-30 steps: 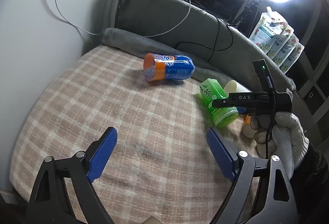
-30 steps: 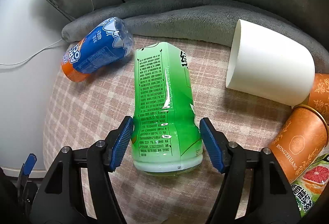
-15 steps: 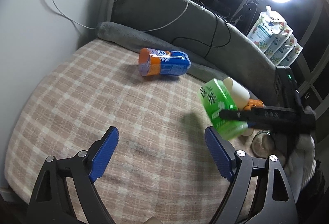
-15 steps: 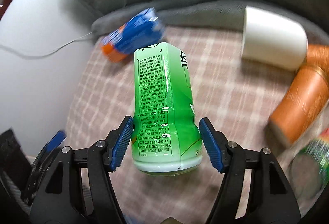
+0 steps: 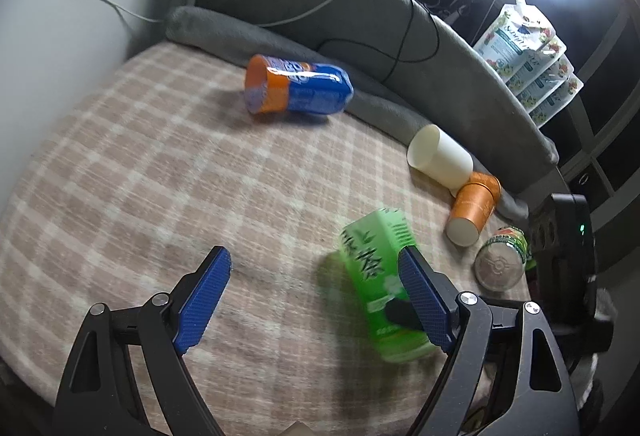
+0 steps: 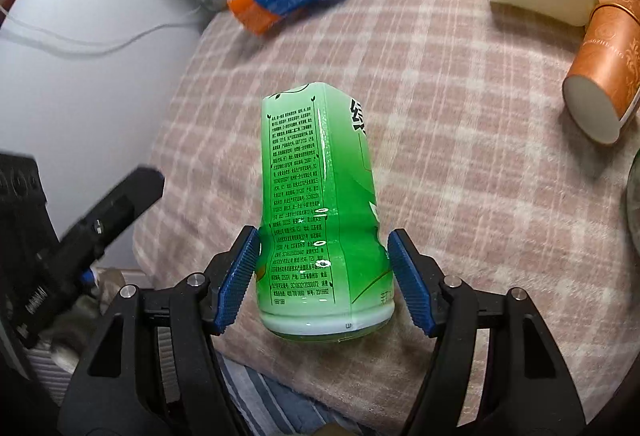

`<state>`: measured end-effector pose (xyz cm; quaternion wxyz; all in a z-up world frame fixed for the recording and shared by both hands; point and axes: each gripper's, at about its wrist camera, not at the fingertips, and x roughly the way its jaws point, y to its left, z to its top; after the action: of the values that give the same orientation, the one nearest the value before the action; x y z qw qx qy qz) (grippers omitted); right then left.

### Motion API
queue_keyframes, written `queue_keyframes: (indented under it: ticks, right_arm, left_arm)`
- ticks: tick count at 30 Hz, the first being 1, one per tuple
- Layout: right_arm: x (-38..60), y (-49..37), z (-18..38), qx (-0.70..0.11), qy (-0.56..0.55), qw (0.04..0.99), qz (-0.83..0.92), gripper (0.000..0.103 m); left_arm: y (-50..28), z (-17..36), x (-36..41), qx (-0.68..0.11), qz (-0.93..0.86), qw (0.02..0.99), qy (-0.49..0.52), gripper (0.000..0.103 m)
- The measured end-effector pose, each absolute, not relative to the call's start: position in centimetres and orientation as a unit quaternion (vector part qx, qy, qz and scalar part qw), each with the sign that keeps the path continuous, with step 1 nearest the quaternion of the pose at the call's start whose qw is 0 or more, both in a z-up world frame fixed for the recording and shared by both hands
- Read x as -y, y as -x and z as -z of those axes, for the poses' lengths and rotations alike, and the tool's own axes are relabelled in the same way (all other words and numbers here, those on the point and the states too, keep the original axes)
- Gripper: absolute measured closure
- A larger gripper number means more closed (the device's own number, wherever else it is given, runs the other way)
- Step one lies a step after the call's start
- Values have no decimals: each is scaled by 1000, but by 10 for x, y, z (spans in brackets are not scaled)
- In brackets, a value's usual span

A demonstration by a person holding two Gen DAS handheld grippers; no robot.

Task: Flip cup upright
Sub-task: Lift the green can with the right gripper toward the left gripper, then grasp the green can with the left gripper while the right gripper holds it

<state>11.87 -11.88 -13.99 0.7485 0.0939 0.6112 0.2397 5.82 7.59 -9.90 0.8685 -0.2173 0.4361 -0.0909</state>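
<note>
The right gripper (image 6: 324, 276) is gripping the green cup (image 6: 320, 212), blue fingers (image 6: 238, 278) clamped on its lower body near the rim end, and it is hanging tilted above the checked blanket (image 6: 460, 124). The left gripper (image 5: 316, 300) is hovering just beside it, fingers wide apart and holding nothing. Farther back, the blue-and-orange cup (image 5: 298, 88), the white cup (image 5: 440, 156) and the orange cup (image 5: 472, 206) are lying on their sides.
</note>
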Motion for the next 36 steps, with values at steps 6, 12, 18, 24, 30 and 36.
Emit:
queue_keyframes:
  ticks: [6,12,18,24,30,36]
  right_arm:
    - [110,-116,139,-607,-68,755,-238,33]
    - [102,-115,135,-595,-39,766,-239,25]
    - [122,-107,114,-575,-39,782,-236,25]
    - [169,-95,81,-535,-47,818,-207,25]
    - [218,-81,57,-504,-77,843,-172,25]
    - [258,-69,52,-487,-117,854,-140,25]
  left_arm:
    - [-64,104,-71,-449,100,859,224,18]
    - [-72,111,-70,-467,110,843,243,18]
    - [-79,117,-67,-480,124,826,268,18]
    - [-87,120,-56,-491,133,815,278,18]
    - [-100,130,-47,-509,127,798,297,18]
    - [-108,140,-37,-526,128,785,301,18]
